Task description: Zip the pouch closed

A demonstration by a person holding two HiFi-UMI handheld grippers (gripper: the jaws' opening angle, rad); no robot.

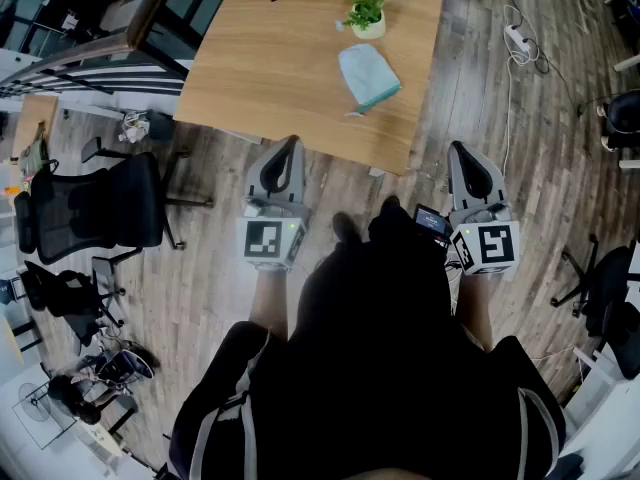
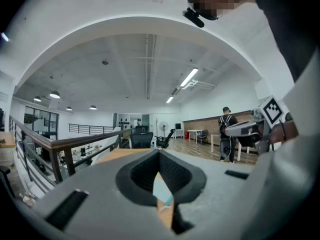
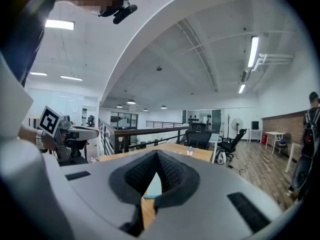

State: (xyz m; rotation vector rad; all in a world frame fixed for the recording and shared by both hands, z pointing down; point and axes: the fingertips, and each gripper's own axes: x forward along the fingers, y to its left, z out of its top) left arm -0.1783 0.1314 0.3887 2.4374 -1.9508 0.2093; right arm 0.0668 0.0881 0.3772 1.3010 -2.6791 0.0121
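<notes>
Blue pouch (image 1: 368,77) lying on wooden table (image 1: 270,68), far side, just beside small plant (image 1: 366,13). Left gripper (image 1: 290,146) and right gripper (image 1: 459,150) hanging near, over plank floor (image 1: 210,268), jaws pinched together, gripping nothing. Black chair (image 1: 100,208) sitting left.

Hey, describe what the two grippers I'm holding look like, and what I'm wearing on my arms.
The left gripper and right gripper are both matte grey shells tapering to a rounded point, with dark ribbed pads lining the jaws. Each carries a white cube printed with black square markers. You wear a black top with pale grey stripes near the shoulders; its sleeves stop short of the wrists.
</notes>
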